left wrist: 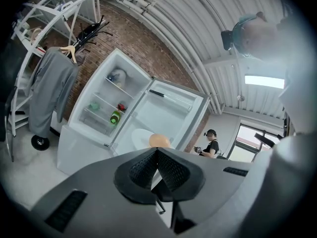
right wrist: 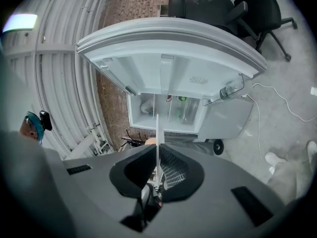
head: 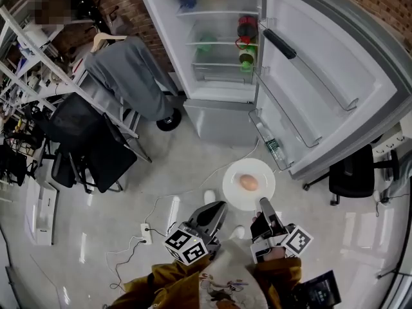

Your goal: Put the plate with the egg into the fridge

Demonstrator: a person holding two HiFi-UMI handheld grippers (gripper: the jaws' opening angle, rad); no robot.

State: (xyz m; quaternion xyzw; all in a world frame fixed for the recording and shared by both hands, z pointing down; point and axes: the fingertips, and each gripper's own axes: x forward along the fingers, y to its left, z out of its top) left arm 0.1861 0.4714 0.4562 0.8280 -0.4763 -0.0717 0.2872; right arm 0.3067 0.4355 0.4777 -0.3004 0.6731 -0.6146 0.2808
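Observation:
A white plate (head: 235, 187) with a brown egg (head: 249, 183) on it is held out level above the floor, in front of the open fridge (head: 216, 82). My right gripper (head: 262, 203) is shut on the plate's near rim. In the right gripper view the plate (right wrist: 157, 130) shows edge-on as a thin white line between the pads, and the egg (right wrist: 150, 141) peeks out to its left. My left gripper (head: 221, 206) hangs just left of the plate, shut with nothing between its pads (left wrist: 171, 170). From the left gripper view the plate (left wrist: 139, 138) and egg (left wrist: 159, 141) show just beyond the jaw tips.
The fridge door (head: 328, 82) swings out to the right, with a bottle (head: 273, 148) in its lower rack. Green and red items sit on the fridge shelves. A black office chair (head: 351, 174) stands at right, a rack with a grey garment (head: 129, 76) at left. A power strip (head: 147, 232) and cables lie on the floor.

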